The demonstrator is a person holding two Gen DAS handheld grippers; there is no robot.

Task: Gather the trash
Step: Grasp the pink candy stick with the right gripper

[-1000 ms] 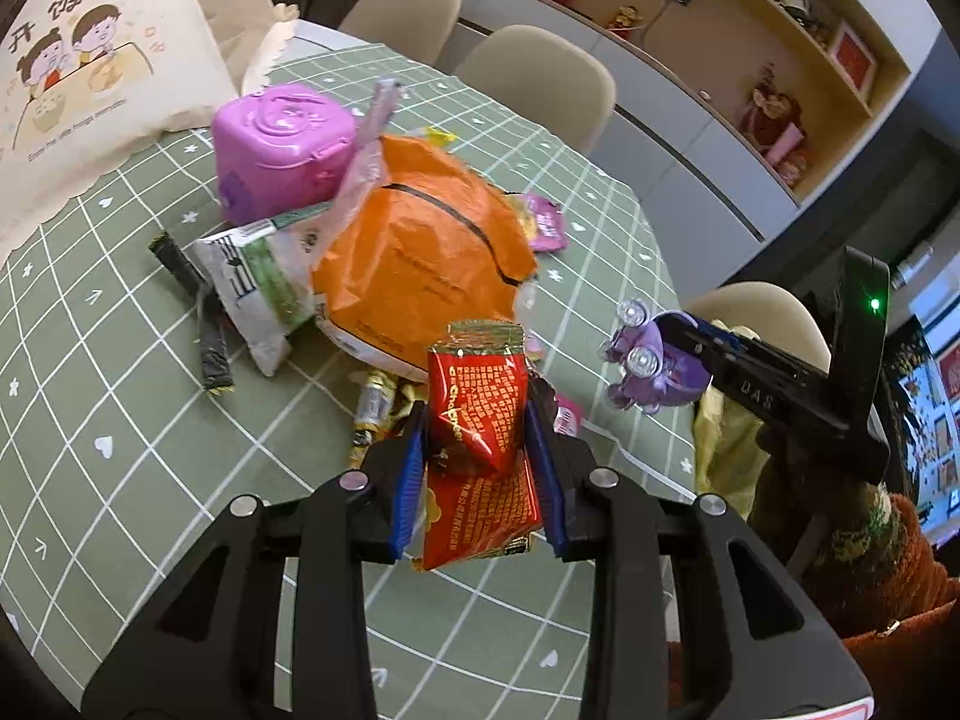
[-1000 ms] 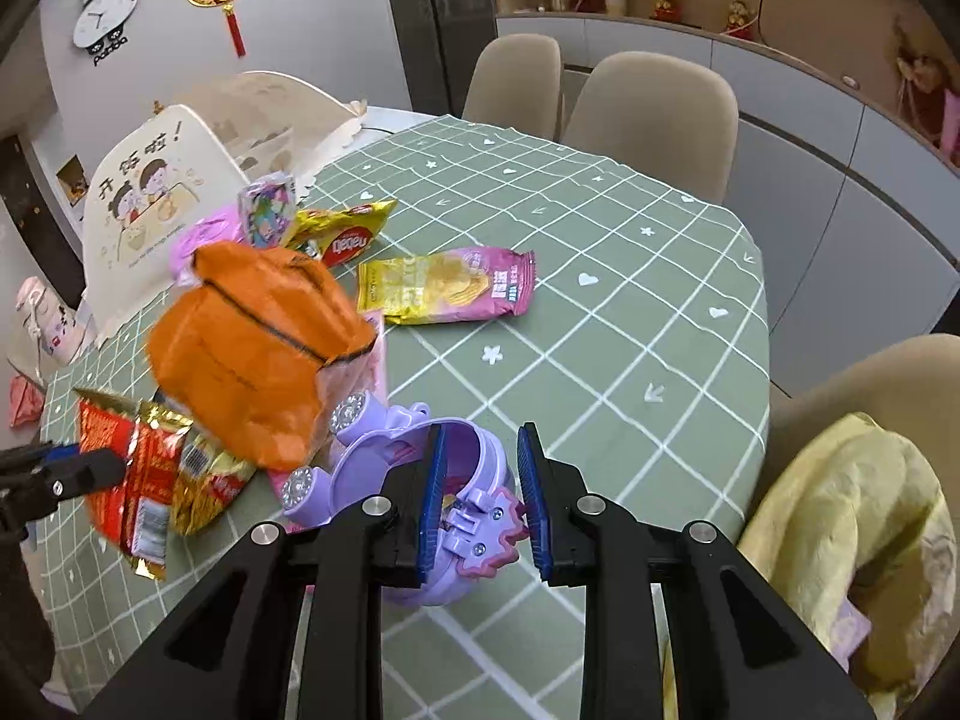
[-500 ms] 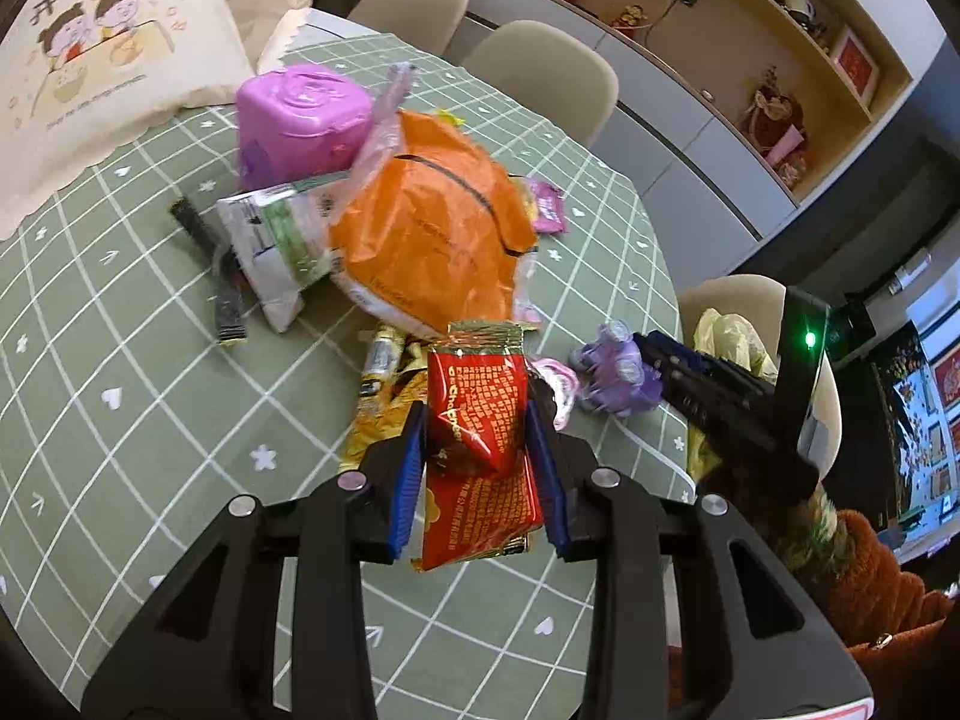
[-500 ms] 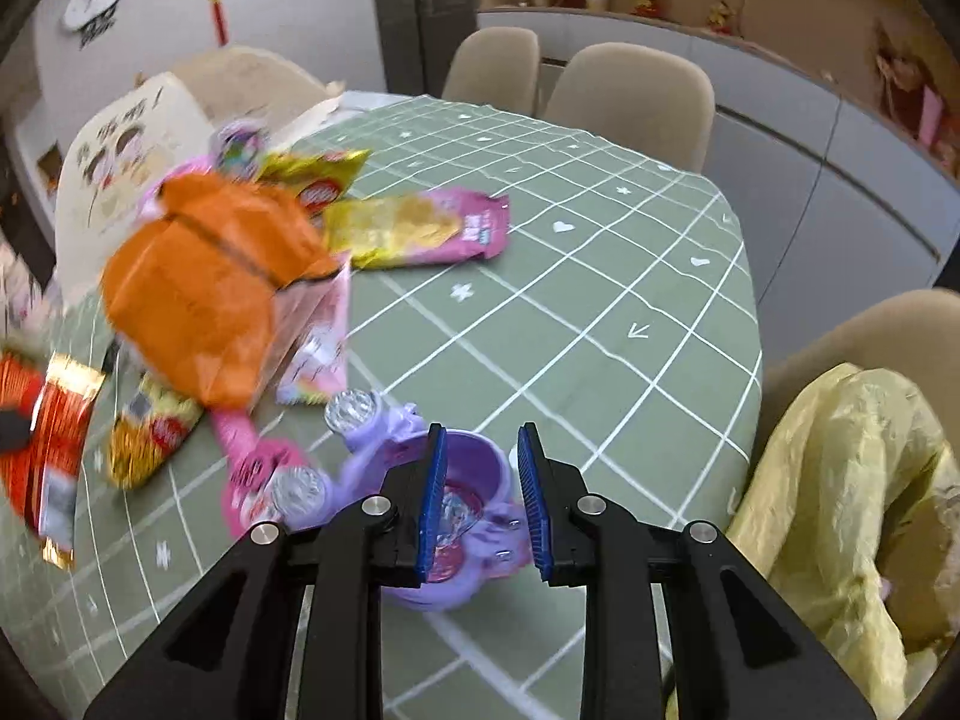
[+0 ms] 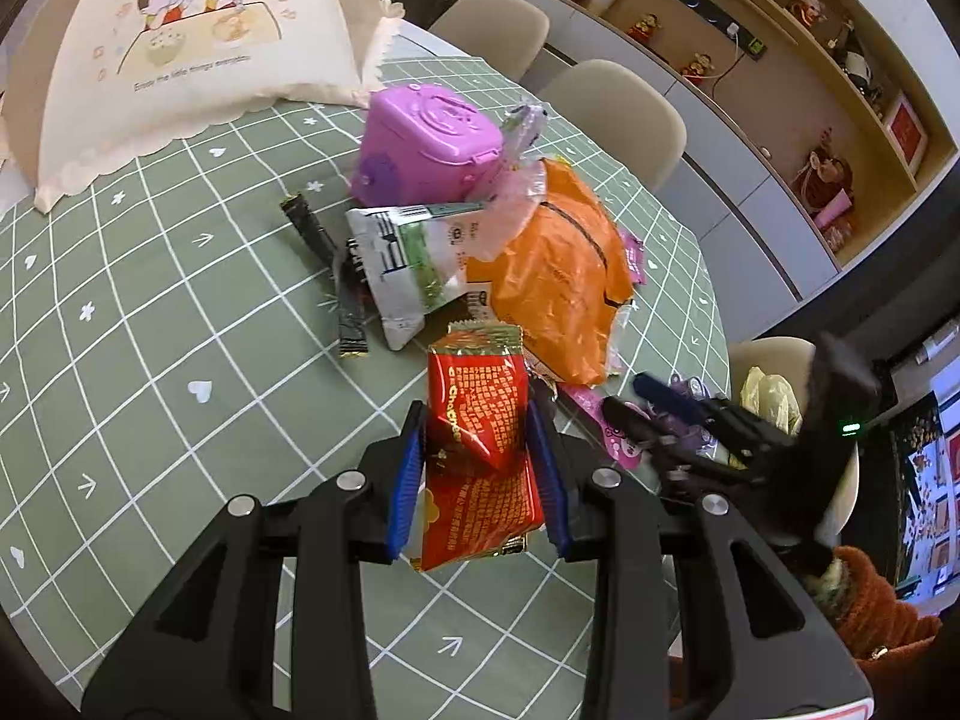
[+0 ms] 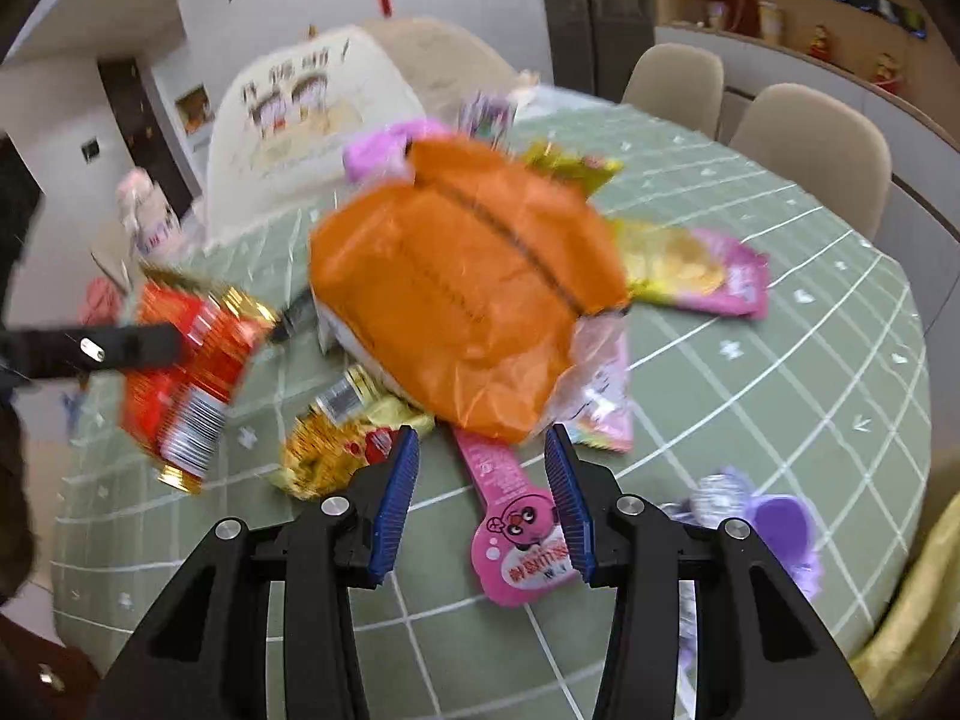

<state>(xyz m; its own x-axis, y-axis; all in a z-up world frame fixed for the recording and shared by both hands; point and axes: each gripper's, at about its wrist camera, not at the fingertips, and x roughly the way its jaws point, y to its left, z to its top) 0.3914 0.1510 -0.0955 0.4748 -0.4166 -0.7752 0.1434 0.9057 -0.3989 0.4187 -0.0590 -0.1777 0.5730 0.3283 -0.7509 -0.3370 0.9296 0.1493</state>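
1. Step in hand: gathering wrappers. Left gripper, bottom centre, clamped on the red snack packet, held above the table.
2. Right gripper, bottom centre: jaws opening, nothing gripped; the pink wrapper lies on the cloth below the gap.
3. Next move, as judged: lower onto that pink wrapper and close.
4. Change since earlier frame: the purple toy, then between the right jaws, now lies at lower right, released.
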